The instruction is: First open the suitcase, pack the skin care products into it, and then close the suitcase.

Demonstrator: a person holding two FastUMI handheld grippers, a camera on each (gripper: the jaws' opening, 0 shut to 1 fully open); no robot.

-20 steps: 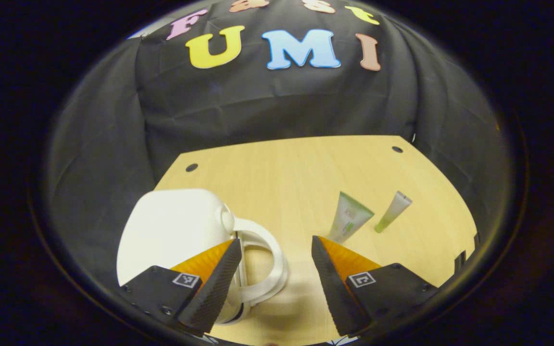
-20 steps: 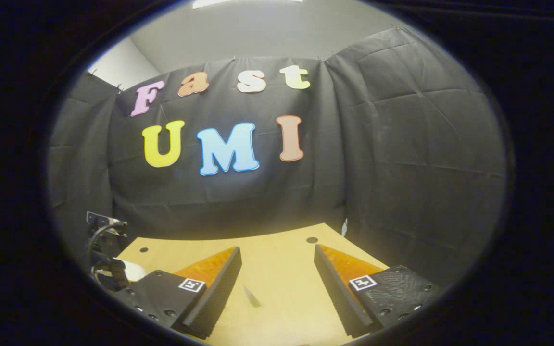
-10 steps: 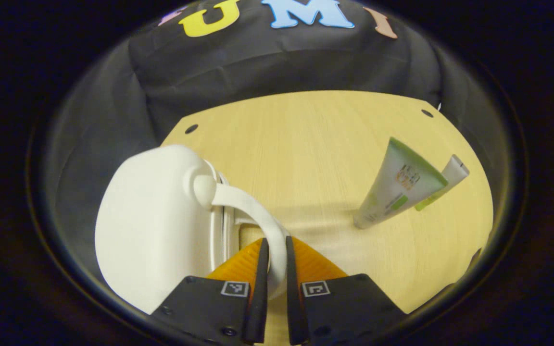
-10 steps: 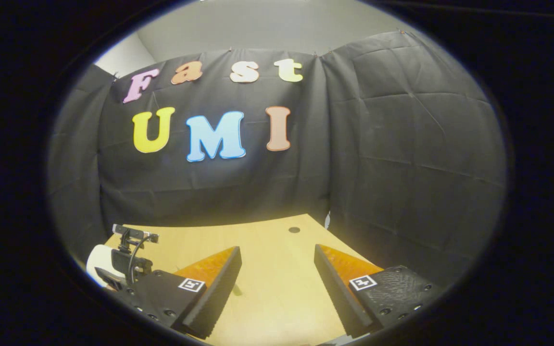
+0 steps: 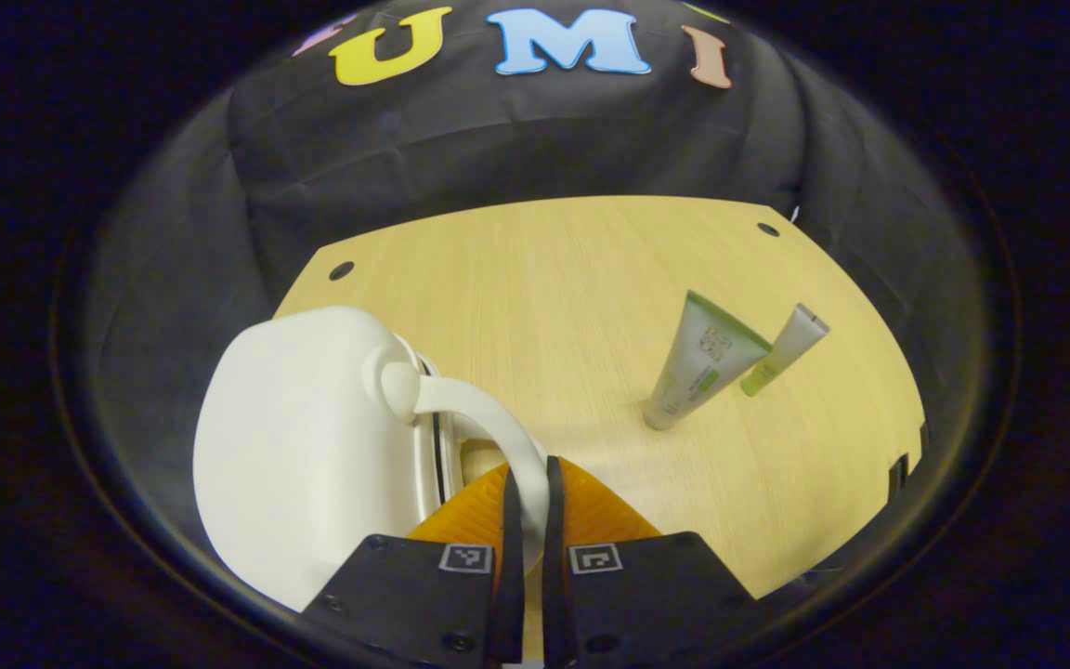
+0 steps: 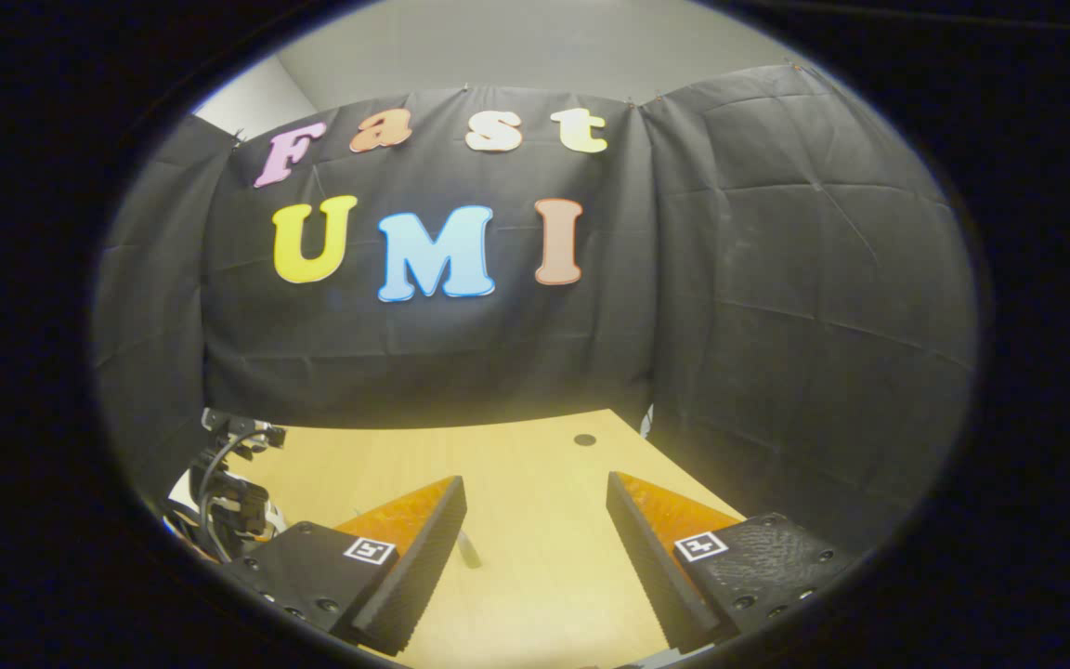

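Left gripper view: left tongs [image 5: 528, 520] at bottom centre clamp the handle [image 5: 498, 437] of the white suitcase [image 5: 303, 446], lower left on desk [image 5: 572, 279]. Two skincare tubes [image 5: 702, 362] lie centre-right. Right gripper view: right tongs [image 6: 535, 539] spread wide w/ nothing between, above desk.

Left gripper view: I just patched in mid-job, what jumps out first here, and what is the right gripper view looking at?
The white suitcase at lower left stands out first, with the left gripper shut on its curved handle. To the right on the wooden table lie two skin care tubes, a larger tube and a slimmer tube, not yet packed. In the right gripper view, the right gripper hangs open above bare table.
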